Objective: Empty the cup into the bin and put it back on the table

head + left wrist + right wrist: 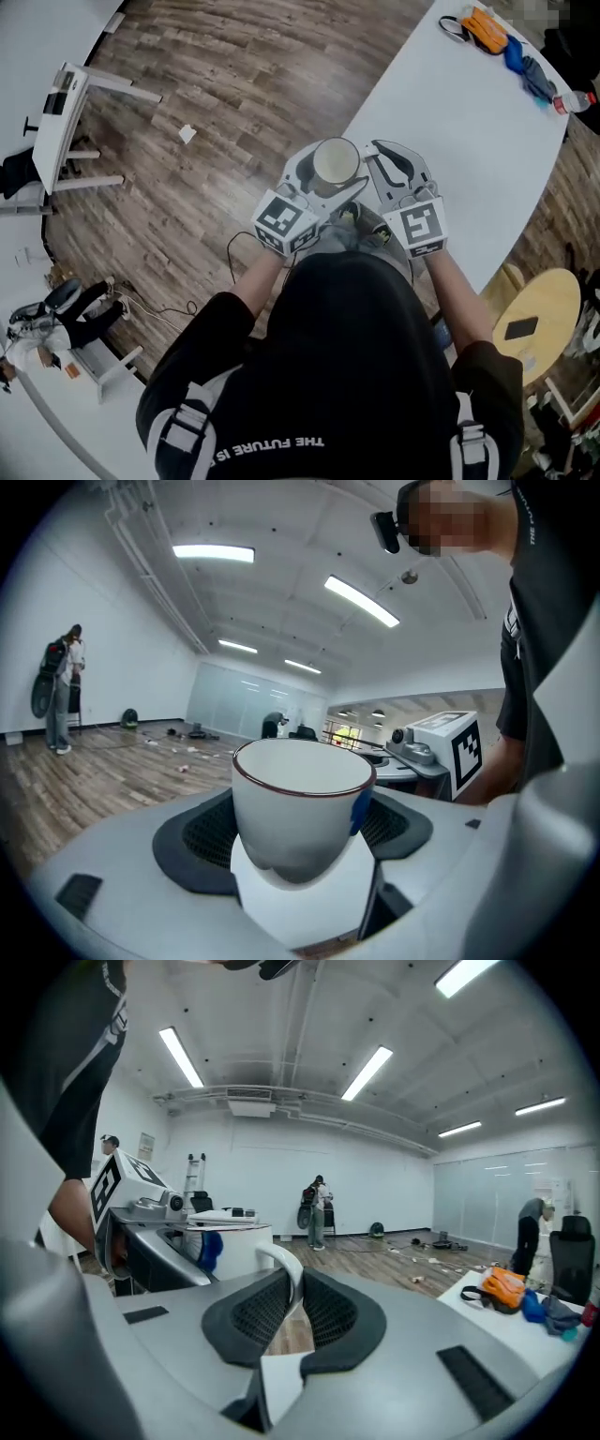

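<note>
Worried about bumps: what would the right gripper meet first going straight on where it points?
The cup handle, already pinched between its jaws; beyond that the way looks free, though depth is unclear.

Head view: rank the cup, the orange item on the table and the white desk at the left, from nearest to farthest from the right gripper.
1. cup: at the right gripper itself, its handle between the jaws.
2. orange item: far end of the table, upper right.
3. white desk: across the floor, far left.
</note>
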`<move>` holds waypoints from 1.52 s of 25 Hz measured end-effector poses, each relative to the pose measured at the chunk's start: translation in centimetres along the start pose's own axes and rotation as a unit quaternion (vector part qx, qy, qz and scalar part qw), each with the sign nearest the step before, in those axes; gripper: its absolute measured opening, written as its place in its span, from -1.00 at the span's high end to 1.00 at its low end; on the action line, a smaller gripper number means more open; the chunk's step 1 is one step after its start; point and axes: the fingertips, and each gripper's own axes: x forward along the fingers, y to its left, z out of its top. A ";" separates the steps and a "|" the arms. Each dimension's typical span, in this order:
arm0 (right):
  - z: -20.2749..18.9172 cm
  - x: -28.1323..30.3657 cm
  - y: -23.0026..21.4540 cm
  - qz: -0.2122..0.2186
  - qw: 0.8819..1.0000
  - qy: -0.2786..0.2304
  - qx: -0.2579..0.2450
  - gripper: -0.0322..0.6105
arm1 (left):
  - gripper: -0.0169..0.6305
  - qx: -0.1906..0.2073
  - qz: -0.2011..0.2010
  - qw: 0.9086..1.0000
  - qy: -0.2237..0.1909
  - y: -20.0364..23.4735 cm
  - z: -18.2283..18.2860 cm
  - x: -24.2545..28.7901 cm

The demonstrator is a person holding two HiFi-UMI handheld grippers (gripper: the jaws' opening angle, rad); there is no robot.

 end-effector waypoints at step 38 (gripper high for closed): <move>-16.5 15.0 22.8 0.310 0.845 0.435 0.036 0.73 | -0.22 -0.469 0.126 0.874 0.004 11.9 -21.5 -17.2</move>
